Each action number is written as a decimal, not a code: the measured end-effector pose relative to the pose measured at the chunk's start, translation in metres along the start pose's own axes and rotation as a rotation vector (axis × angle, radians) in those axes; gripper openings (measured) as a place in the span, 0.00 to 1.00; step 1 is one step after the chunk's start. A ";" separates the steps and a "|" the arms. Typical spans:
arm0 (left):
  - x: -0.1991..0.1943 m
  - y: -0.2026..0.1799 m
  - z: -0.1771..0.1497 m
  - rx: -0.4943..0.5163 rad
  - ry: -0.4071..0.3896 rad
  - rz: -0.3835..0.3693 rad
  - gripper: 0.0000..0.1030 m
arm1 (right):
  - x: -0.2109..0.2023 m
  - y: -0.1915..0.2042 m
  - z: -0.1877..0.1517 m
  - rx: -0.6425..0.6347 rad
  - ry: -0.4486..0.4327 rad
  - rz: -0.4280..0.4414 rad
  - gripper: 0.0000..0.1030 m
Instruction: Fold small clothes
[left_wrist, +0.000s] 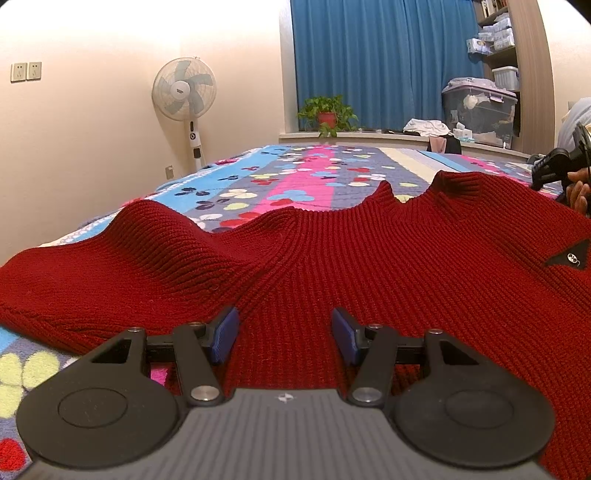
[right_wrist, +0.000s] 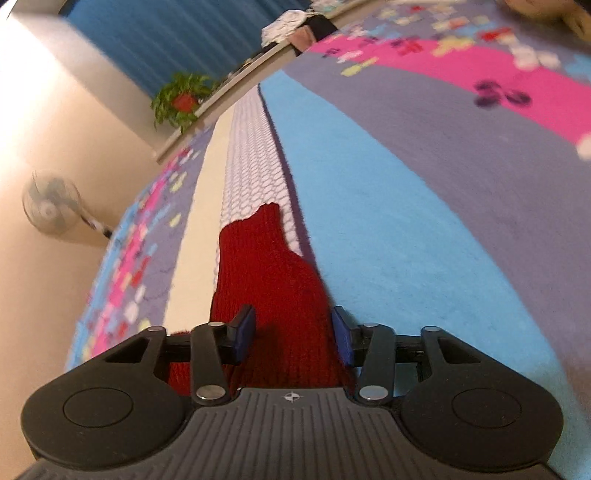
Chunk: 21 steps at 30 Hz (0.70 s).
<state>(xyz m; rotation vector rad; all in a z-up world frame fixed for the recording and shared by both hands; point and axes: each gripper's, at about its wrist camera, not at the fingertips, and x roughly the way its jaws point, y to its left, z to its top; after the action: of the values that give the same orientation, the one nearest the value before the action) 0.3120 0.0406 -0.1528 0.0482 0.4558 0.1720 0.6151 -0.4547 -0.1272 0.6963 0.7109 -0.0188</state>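
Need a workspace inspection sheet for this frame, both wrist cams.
Surface: bed cover, striped with flower print.
Job's things: red sweater spread out, rumpled, collar away from the left camera; a sleeve lies between the right gripper's fingers.
Clutter: nothing seen on the bed.
Grippers: left gripper open over the sweater; right gripper open around the sleeve.
Cables: nothing seen.
Surroundings: fan, potted plant, blue curtain, storage box, shelves.
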 end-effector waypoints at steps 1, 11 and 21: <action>0.000 0.000 0.000 0.000 0.000 -0.001 0.59 | 0.000 0.004 0.001 -0.022 0.012 -0.007 0.15; -0.001 0.000 0.000 0.005 0.000 0.003 0.59 | -0.223 -0.035 0.017 0.068 -0.626 -0.373 0.12; -0.002 -0.001 0.002 0.012 0.003 0.007 0.59 | -0.295 -0.215 -0.046 0.370 -0.411 -0.522 0.27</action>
<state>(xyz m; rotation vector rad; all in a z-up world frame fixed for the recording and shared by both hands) 0.3108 0.0395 -0.1505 0.0610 0.4599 0.1762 0.3089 -0.6568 -0.0983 0.8084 0.4761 -0.7679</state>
